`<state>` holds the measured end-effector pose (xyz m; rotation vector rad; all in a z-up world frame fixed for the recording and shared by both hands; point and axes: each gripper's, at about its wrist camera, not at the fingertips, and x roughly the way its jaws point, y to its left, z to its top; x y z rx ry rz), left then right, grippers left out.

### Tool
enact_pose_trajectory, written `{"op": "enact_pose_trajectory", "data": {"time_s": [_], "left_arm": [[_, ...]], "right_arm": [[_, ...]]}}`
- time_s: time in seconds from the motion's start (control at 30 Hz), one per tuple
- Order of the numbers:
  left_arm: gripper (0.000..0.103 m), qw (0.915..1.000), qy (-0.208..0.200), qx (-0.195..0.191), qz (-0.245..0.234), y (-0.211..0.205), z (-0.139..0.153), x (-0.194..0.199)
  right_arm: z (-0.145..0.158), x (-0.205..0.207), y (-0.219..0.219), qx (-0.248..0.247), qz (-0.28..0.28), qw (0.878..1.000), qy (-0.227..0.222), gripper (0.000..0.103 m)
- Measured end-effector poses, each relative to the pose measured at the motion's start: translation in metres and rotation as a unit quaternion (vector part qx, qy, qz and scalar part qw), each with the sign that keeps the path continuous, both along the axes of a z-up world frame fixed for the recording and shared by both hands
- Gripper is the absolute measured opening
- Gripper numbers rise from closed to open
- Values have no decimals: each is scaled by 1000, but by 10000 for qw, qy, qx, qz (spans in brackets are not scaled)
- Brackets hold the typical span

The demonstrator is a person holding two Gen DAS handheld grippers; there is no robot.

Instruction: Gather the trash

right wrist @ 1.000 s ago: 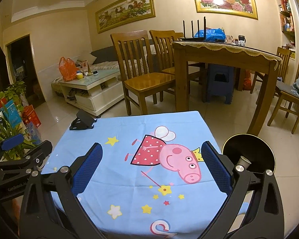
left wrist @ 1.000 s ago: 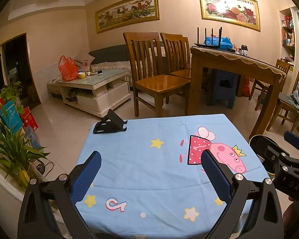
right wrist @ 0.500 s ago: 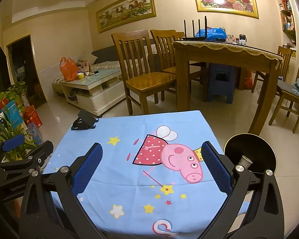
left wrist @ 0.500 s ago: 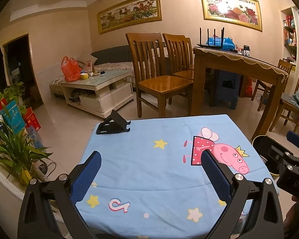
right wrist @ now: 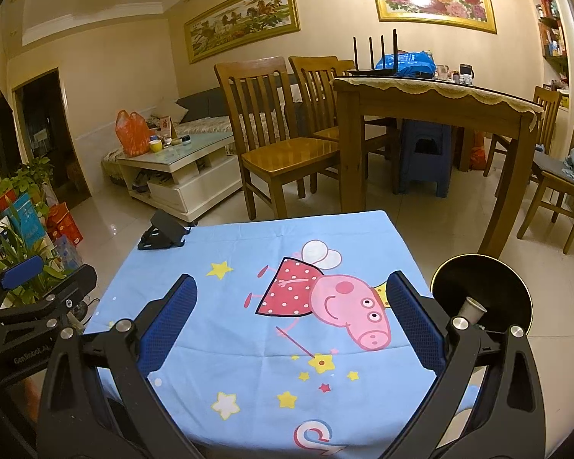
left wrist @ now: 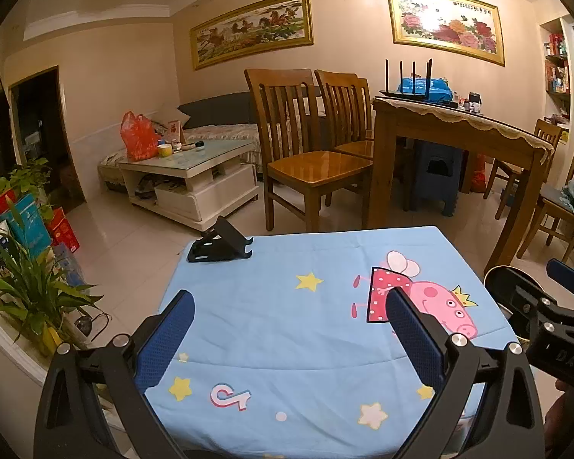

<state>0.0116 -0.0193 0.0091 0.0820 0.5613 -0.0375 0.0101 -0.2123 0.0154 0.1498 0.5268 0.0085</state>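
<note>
Trash, as far as these views show, is down to one white paper cup (right wrist: 472, 308), and it already lies tilted inside the black round bin (right wrist: 512, 290) that stands on the floor just off the right edge of the tabletop (right wrist: 248, 344). The bin sits there, I judge, so you can drop things over that edge without carrying them far. The blue cartoon cloth covering the tabletop shows no loose scrap in either view.

Your left tongs (left wrist: 287, 329) hover above the near edge with the jaws spread wide and nothing between the blue pads; your right tongs (right wrist: 291, 321) do the same, equally wide and empty, reaching toward the right side beside the bin. Holding both open and level suits a pause for looking over the surface.

A black folding phone stand (left wrist: 221, 246) rests at the far left corner. It looks like equipment, not rubbish, so I would leave it there.
</note>
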Motion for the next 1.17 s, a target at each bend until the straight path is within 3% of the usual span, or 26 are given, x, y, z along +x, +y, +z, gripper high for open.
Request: {"op": "enact_pose_trajectory", "data": {"time_s": [0.43, 0.73, 1.03, 1.17], "left_arm": [[97, 9999, 26, 37, -166, -3, -1, 2], [97, 9982, 90, -288, -513, -5, -5, -1], [97, 9994, 71, 110, -311, -8, -10, 3], [97, 9996, 88, 98, -255, -5, -10, 4]], "right_arm": [[0, -1, 3, 11, 4, 10000, 17, 98], [-4, -1, 2, 68, -19, 10000, 57, 98], [-5, -2, 4, 70, -17, 9999, 89, 98], [-4, -3, 4, 67, -27, 9999, 79, 98]]}}
